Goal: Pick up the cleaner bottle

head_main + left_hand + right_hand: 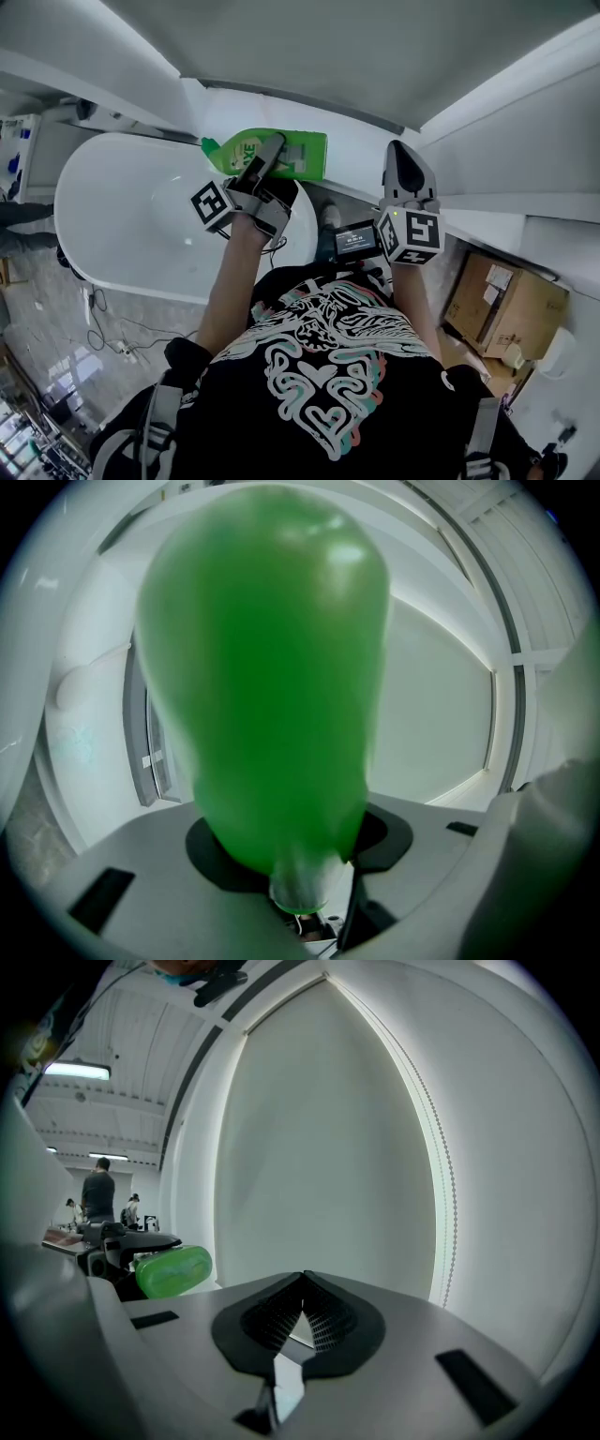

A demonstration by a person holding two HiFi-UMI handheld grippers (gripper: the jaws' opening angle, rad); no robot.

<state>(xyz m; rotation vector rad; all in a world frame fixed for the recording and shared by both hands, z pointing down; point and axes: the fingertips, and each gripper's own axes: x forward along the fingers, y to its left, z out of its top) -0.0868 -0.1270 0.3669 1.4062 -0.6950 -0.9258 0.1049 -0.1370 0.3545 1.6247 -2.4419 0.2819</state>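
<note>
**Bottle up in your left gripper, at the tub's far rim**

The bottle [305, 155] lay on its side in the air at the far rim of the tub [122, 216], with its cap end over the rim and its base past the tub's end. Your left gripper [265, 159] had it clamped across the body, partway between cap and base, with the jaws spread wide around it.

It looked like smooth plastic, so it was probably slick, and the walls would likely give under a hard squeeze. You could not judge the fill, so treat its weight as unknown. The broad middle of the body seemed the right place to grip, firmly but without crushing, since a hold nearer one end would likely let it swing.

Your right gripper [403, 155] hung beyond the tub's end, apart from the bottle, with its jaws together on nothing. A cardboard box [506, 305] sat on the floor farther out from the tub.
</note>
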